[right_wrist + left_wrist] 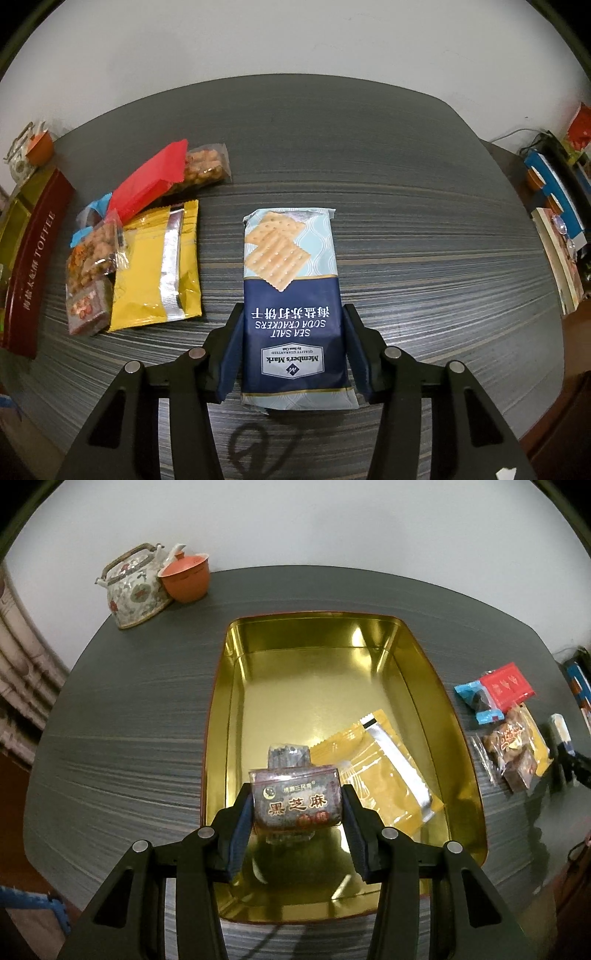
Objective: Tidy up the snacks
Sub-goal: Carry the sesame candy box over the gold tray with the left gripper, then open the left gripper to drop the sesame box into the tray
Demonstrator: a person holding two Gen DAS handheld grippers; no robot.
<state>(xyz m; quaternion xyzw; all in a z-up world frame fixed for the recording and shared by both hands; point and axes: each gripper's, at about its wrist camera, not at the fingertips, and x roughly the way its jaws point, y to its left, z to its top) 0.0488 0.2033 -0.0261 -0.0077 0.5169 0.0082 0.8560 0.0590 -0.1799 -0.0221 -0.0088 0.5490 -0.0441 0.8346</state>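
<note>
My left gripper (296,801) is shut on a black sesame snack pack (295,799) and holds it above the near end of the open gold tin (236,701). A yellow packet (384,771) lies inside the tin, with a small dark snack (288,756) beside it. My right gripper (293,350) is closed against the sides of a blue soda cracker pack (291,295); whether the pack rests on the dark table (406,221) or is lifted I cannot tell. Loose snacks lie to its left: a yellow packet (159,266), a red packet (147,182) and nut bars (92,254).
A flowered teapot (135,587) and an orange lidded cup (184,576) stand at the table's far left corner. The tin's dark red side reads TOFFEE (33,266) at the left of the right wrist view. Books and clutter (557,206) sit off the table's right edge.
</note>
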